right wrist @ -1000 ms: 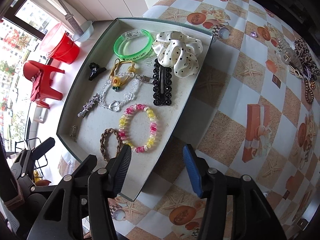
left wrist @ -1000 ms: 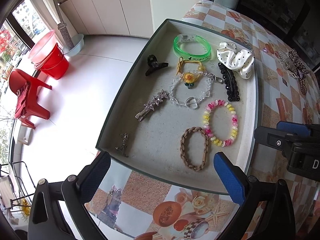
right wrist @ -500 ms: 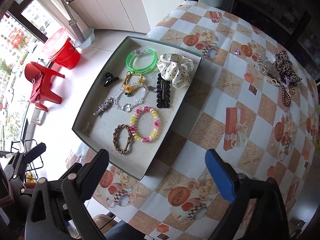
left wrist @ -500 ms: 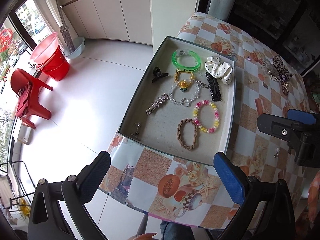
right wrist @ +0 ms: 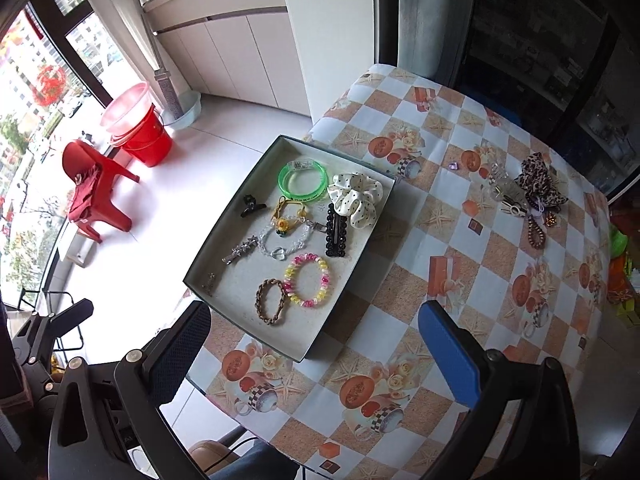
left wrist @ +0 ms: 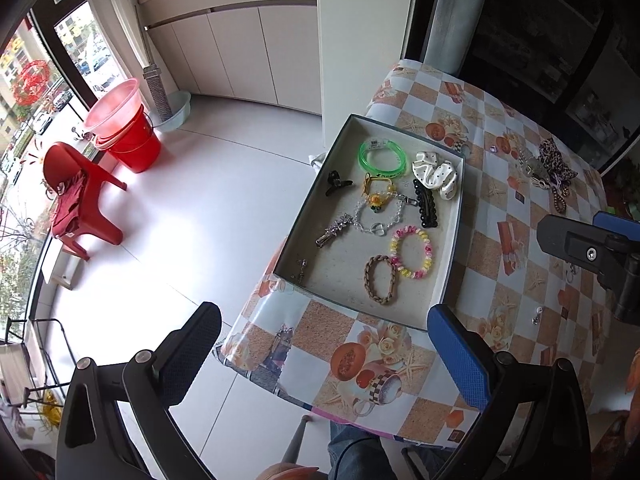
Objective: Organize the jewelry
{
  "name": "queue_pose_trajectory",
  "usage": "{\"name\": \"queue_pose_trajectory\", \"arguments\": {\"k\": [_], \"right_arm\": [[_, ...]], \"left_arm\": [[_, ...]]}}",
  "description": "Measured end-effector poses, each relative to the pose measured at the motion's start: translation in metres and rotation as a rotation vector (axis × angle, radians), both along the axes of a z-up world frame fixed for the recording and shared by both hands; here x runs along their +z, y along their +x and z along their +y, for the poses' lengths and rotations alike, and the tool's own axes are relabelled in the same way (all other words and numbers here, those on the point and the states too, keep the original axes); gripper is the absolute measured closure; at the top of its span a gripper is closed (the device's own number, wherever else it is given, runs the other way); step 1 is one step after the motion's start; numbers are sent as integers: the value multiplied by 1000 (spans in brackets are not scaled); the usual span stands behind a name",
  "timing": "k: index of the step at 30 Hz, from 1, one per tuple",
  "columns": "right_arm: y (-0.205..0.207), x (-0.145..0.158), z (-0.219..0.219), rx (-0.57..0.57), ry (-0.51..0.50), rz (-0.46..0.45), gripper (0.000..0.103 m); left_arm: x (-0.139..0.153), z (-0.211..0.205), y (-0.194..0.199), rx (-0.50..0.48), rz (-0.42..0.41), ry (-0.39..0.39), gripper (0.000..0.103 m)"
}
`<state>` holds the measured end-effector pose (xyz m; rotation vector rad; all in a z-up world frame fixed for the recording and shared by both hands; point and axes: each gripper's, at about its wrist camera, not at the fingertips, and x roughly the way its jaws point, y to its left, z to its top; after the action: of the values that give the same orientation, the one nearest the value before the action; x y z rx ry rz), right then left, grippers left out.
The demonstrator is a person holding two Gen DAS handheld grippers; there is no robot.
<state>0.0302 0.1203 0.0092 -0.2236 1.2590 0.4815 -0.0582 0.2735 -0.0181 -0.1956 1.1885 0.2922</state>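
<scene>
**Mira:** Since both tools hang well above the table with nothing in them, what would you do next? The left gripper [left wrist: 324,354] has its jaws spread wide, and so does the right gripper [right wrist: 316,350].

**Jon:** Judging by what is left out, I'd go for the loose heap at the far side of the checked, seashell-printed tablecloth [right wrist: 452,240]: a leopard-print fabric bow [right wrist: 538,184], some pale clips [right wrist: 508,196] and a brown beaded string [right wrist: 536,234], all well apart from the shallow grey cardboard tray [right wrist: 350,304].

**Mira:** And the tray?

**Jon:** It already holds the translucent green plastic bangle [right wrist: 303,182], white polka-dot scrunchie [right wrist: 356,198], black beaded barrette [right wrist: 336,234], pink-and-yellow bead bracelet [right wrist: 307,279] and brown braided band [right wrist: 271,301], among others. There's bare floor near its front left corner.

**Mira:** Any tips?

**Jon:** Take one piece at a time; that heap looks tangled. Come down steeply, pinch a clip across its narrow body, lift clear before travelling, and open the fingers low over the tray.

**Mira:** Anything readable?

**Jon:** The bangle carries a small white label and dark print, both too small to read.
</scene>
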Motion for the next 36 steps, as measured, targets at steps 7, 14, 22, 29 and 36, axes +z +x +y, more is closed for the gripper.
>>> {"name": "queue_pose_trajectory", "arguments": {"k": [7, 14, 22, 29, 36], "right_arm": [[-13, 15, -1, 39, -39, -2, 0], [-16, 26, 0, 54, -84, -63, 0], [-16, 23, 2, 59, -99, -57, 0], [-20, 16, 8, 90, -117, -40, 0], [-21, 9, 9, 86, -130, -16, 0]], "left_arm": [[17, 1, -8, 16, -6, 25, 0], [26, 0, -10, 23, -12, 39, 0], [20, 2, -11, 37, 3, 37, 0], [15, 3, -13, 39, 24, 32, 0], [10, 4, -16, 44, 42, 25, 0]]}}
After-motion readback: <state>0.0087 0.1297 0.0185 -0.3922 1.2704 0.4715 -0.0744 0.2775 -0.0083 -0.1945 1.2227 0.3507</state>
